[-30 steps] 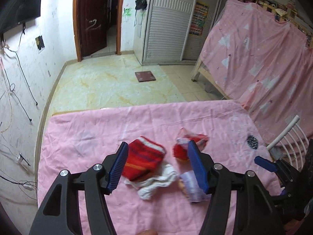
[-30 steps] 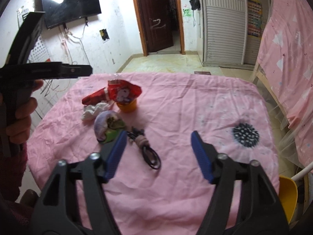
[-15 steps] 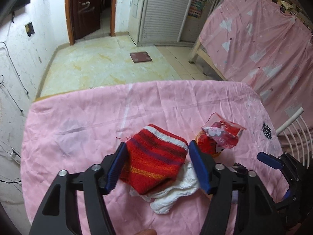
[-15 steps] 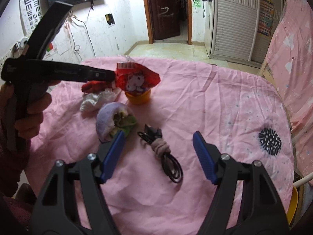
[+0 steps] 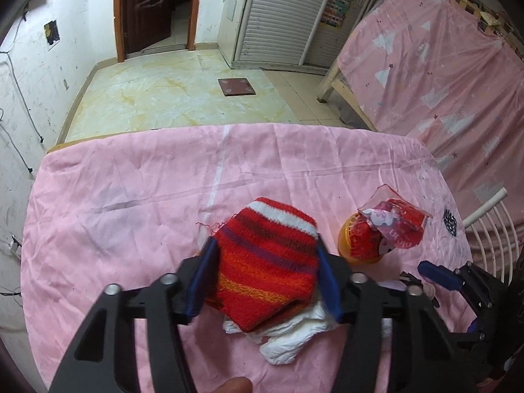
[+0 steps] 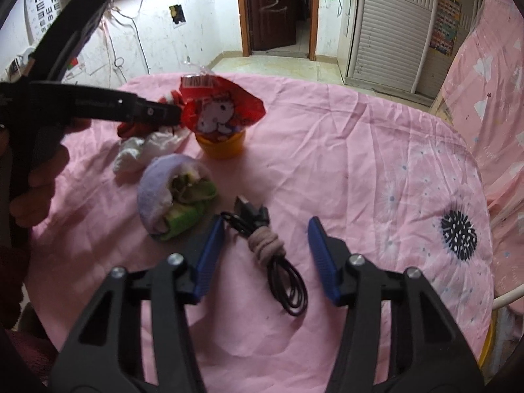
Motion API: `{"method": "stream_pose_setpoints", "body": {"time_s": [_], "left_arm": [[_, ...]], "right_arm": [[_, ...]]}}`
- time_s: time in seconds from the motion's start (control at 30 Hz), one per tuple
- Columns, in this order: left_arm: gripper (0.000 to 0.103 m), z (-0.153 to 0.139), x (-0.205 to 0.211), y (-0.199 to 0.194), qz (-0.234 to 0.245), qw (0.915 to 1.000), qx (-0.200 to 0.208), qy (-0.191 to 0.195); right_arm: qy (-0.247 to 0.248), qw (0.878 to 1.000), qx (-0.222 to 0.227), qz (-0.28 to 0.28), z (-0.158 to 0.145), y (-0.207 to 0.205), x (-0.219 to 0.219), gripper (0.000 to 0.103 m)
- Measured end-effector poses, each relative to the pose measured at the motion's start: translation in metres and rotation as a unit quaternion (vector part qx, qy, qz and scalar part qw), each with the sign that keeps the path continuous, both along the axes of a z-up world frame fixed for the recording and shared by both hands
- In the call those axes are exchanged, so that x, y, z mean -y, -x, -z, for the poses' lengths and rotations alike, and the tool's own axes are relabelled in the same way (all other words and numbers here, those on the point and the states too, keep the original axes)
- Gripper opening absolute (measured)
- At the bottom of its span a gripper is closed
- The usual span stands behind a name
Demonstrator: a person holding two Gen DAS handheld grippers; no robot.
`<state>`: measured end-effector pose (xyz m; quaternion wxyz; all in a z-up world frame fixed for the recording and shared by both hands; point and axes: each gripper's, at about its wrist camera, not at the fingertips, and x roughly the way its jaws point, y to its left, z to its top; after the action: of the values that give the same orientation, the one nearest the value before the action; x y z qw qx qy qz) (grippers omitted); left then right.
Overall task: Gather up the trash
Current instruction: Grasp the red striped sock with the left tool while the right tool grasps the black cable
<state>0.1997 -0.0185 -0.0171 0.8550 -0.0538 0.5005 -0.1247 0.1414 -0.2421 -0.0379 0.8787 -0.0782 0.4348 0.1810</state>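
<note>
On the pink-covered table (image 5: 131, 196), my left gripper (image 5: 265, 262) is open, its blue fingers on either side of a red striped knit sock (image 5: 265, 258). The sock lies on crumpled white tissue (image 5: 288, 337). A red snack wrapper (image 5: 393, 226) sits in a yellow cup (image 5: 350, 245) to the right. My right gripper (image 6: 267, 245) is open around a coiled black cable (image 6: 281, 275) with a beige band. A purple and green cloth bundle (image 6: 177, 193) lies left of it. The wrapper (image 6: 222, 108) and cup (image 6: 222, 144) stand beyond.
A pink-draped bed frame (image 5: 442, 65) stands right of the table. A white chair back (image 5: 491, 222) is at the table's right edge. The left gripper's black body (image 6: 82, 108) reaches across the right wrist view. A dark doorway (image 5: 154, 3) is at the back.
My left gripper has moved forward and down until its fingers flank the red sock. My right gripper has moved forward over the black cable.
</note>
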Motion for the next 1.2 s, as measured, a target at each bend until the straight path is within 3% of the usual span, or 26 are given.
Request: {"method": "stream_pose_setpoints", "body": {"time_s": [0.13, 0.27, 0.83, 1.2], "left_arm": [[0.023, 0.0, 0.0, 0.005, -0.005, 0.9998, 0.008, -0.019], [0.014, -0.003, 0.0, 0.01, -0.015, 0.999, 0.018, -0.039], [0.013, -0.058, 0.007, 0.045, -0.035, 0.9945, 0.073, -0.066], [0.013, -0.092, 0.07, 0.072, 0.009, 0.9925, 0.103, -0.064]], "right_arm": [[0.001, 1.0, 0.004, 0.004, -0.001, 0.001, 0.001, 0.028], [-0.006, 1.0, 0.009, 0.008, -0.003, 0.002, 0.007, 0.026], [-0.052, 0.997, 0.057, 0.025, -0.033, 0.03, 0.042, 0.026], [-0.082, 0.992, 0.077, 0.061, -0.041, 0.053, 0.097, 0.026]]}}
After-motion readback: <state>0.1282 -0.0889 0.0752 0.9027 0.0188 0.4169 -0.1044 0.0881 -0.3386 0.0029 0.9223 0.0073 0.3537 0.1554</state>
